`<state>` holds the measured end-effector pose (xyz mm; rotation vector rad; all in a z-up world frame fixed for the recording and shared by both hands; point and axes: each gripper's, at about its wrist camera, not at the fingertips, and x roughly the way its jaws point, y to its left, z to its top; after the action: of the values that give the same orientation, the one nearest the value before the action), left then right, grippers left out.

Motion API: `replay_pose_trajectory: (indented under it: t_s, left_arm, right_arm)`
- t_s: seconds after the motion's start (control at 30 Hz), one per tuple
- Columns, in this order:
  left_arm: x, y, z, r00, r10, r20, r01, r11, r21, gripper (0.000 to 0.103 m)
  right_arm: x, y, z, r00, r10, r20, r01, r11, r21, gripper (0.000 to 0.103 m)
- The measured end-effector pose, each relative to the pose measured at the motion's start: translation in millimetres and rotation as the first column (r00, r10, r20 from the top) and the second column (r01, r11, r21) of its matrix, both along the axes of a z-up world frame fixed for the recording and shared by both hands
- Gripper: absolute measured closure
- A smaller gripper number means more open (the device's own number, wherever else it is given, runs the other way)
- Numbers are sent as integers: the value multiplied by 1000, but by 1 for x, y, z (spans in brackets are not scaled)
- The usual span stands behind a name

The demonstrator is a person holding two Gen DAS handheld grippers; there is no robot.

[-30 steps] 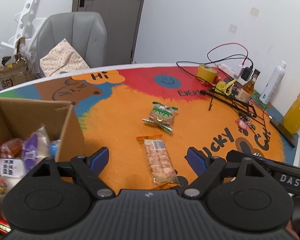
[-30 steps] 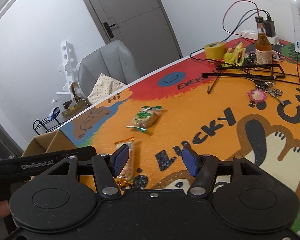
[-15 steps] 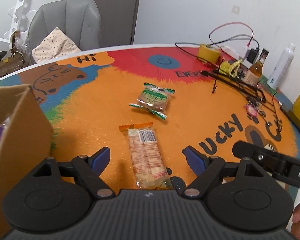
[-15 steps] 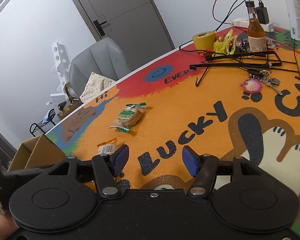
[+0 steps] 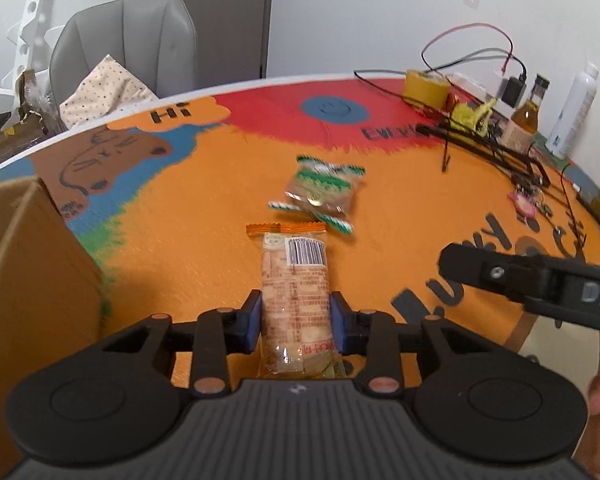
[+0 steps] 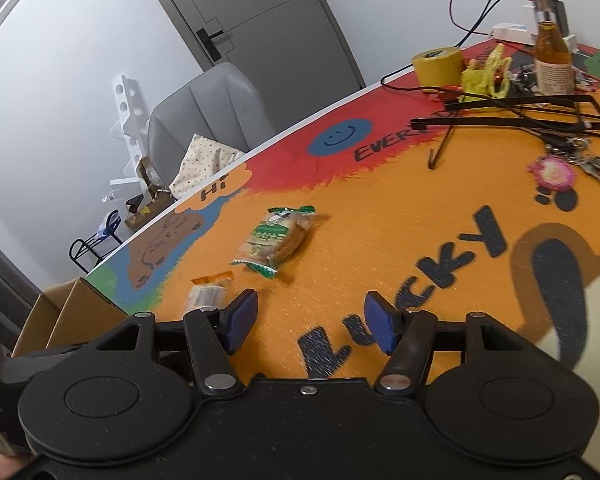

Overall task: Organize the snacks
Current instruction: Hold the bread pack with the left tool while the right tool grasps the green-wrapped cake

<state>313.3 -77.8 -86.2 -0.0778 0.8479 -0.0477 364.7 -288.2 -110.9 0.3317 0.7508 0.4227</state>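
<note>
A long orange-edged cracker packet [image 5: 296,284] lies on the colourful table mat. My left gripper [image 5: 296,322] is shut on its near half, blue pads against both sides. A green-and-white snack packet [image 5: 320,194] lies just beyond it; it also shows in the right wrist view [image 6: 274,238]. The cracker packet's far end shows in the right wrist view [image 6: 210,290]. My right gripper [image 6: 310,326] is open and empty above the mat, right of the packets. The cardboard box [image 5: 28,264] stands at the left.
Black wire hangers [image 6: 512,110], keys with a pink charm [image 6: 556,170], a yellow tape roll [image 5: 426,88], a brown bottle [image 5: 526,118] and a white bottle [image 5: 574,110] crowd the far right. A grey chair [image 5: 140,44] stands behind the table.
My left gripper has moved right, away from the box, come down over the cracker packet and shut on it. The right gripper has shifted slightly and stays open.
</note>
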Motion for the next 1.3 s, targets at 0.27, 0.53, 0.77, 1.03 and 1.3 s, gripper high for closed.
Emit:
replay_pose_trajectory:
  t_s: [0.27,0.53,0.77,1.03,1.3]
  left_arm:
    - [7,23,24,997,50,61,-49,999,-11,69]
    - [11,39,33,993,81,88,-77,996,-39,69]
    - [16,43,28,994,79,75,-75,995,-59,69]
    - [18,46,24,994,83,69,-78,995,-67,69]
    - [15,44,25,994,79,71,-74,995,-69,69]
  right_arm:
    - [19,25,3,1000,27,8,-26,1000,-10,42]
    - [40,51,-1,998,57,-10,-58,997,-50,43]
    - [53,61,-16,996,65,-60,-69,996,-63,58]
    - [57,63,-19,995,84,-51,-88,992,-95,103]
    - [42,49,-16,996,87,-34,-90,992,-93,103]
